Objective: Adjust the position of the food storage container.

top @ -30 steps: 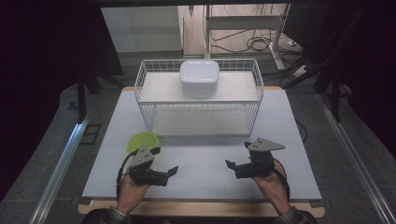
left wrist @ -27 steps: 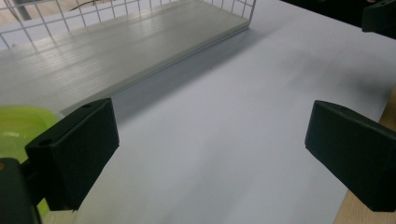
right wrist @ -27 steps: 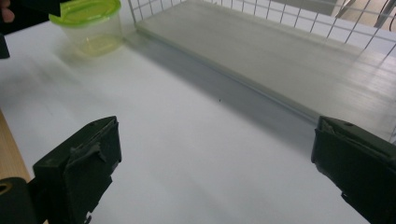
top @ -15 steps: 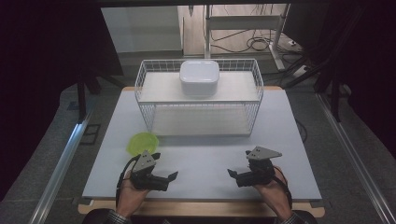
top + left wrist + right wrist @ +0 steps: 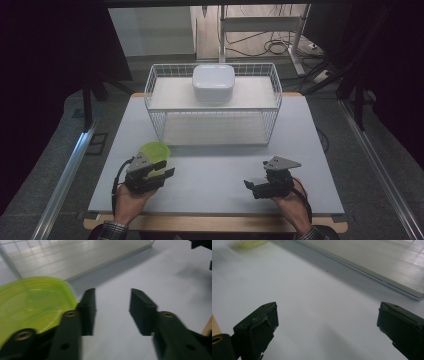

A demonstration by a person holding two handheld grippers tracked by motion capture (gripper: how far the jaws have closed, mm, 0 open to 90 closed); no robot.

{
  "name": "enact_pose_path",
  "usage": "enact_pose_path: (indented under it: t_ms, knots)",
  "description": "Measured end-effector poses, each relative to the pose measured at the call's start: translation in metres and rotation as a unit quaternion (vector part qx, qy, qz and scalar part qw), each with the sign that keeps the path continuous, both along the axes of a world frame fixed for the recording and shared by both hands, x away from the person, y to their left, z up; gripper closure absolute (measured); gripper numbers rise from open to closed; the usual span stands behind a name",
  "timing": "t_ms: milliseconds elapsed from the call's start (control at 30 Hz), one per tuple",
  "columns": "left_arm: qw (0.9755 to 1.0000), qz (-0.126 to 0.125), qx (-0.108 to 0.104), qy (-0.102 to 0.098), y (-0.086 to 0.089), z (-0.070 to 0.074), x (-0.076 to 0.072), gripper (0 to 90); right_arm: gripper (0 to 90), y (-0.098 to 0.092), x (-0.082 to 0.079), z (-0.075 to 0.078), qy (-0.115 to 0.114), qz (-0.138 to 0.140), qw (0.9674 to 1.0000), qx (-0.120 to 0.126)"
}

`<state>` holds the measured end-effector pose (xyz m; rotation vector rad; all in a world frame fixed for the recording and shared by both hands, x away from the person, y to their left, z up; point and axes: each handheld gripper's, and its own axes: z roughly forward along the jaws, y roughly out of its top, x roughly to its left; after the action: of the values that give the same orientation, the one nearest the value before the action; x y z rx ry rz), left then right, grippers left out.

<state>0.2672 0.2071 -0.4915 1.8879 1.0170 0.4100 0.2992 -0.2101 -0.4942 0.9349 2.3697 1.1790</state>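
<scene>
Landmark: white wire-mesh basket rack [image 5: 212, 107] with a flat shelf on top, at the far middle of the pale grey bench [image 5: 310, 150].
On the rack: white rounded-square lidded plastic container [image 5: 213, 83], on the top shelf, near its middle.
Green item: translucent lime-green plastic bowl [image 5: 154, 151] — on the bench, in front of the rack's left corner, apart from it. In the left gripper view the bowl [image 5: 35, 302] lies just beside the left-hand finger, outside the gap.
Left gripper [image 5: 165, 175]: held in a hand [image 5: 127, 197] in front of the rack's left part, just by the green bowl; fingers [image 5: 88, 311] apart, nothing between them but bare bench.
Right gripper [image 5: 248, 186]: held in a hand [image 5: 292, 200] in front of the rack's right part, well apart from it; fingers [image 5: 262, 327] spread wide — bare bench between them.
Right gripper view, far: rack's base edge [image 5: 372, 270] runs across the top; a blurred yellow-green patch at top left, probably the bowl.
Grey three-cornered plates: one on top of each gripper.
</scene>
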Motion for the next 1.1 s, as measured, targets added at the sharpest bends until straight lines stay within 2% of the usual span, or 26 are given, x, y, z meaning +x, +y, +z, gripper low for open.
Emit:
enact_pose_path:
  t_ms: [100,133,167,233,300,533,567,600,667,800,900,1033,1100]
  knots:
    - [0.9997,0.022,-0.001,-0.005,0.012,0.002,0.003,73.6,3.8,0.0,0.0,-0.001,0.001,0.0,1.0,0.0]
    - [0.9997,0.022,-0.001,-0.005,0.012,0.002,0.003,77.6,3.8,0.0,0.001,-0.001,0.001,0.0,1.0,0.0]
    - [0.999,0.044,0.0,-0.009,0.02,0.005,0.005,83.4,3.8,0.001,0.001,-0.001,0.001,0.0,1.0,-0.001]
    - [0.998,0.062,0.0,-0.012,0.028,0.006,0.006,89.3,3.9,0.001,0.001,-0.002,0.003,0.0,1.0,-0.001]
    - [0.9965,0.082,0.004,-0.014,0.038,0.007,0.009,90.0,3.9,0.001,0.001,-0.002,0.004,0.0,1.0,-0.001]
    - [0.9903,0.138,-0.005,-0.012,0.072,0.003,0.013,90.0,4.1,0.001,0.002,-0.003,0.006,-0.001,1.0,-0.001]
    - [0.9893,0.145,-0.008,-0.011,0.075,0.002,0.014,90.0,4.1,0.001,0.003,-0.004,0.006,-0.001,1.0,-0.002]
    - [0.9893,0.145,-0.008,-0.011,0.075,0.002,0.014,90.0,4.1,0.001,0.003,-0.004,0.006,-0.001,1.0,-0.002]
    - [0.9866,0.163,-0.003,-0.007,0.084,-0.002,0.019,90.0,4.2,0.002,0.003,-0.004,0.008,-0.002,1.0,-0.003]
    - [0.9843,0.176,0.006,0.002,0.089,-0.01,0.031,90.0,4.3,0.002,0.004,-0.006,0.01,-0.001,0.9999,-0.004]
    - [0.9835,0.18,0.01,0.01,0.09,-0.015,0.04,90.0,4.5,0.003,0.004,-0.006,0.01,-0.001,0.9999,-0.006]
    - [0.9817,0.187,0.029,0.019,0.089,-0.021,0.05,90.0,4.6,0.003,0.004,-0.007,0.013,0.0,0.9999,-0.008]
    - [0.9814,0.188,0.026,0.025,0.089,-0.024,0.053,90.0,4.6,0.003,0.004,-0.007,0.014,-0.004,0.9998,-0.009]
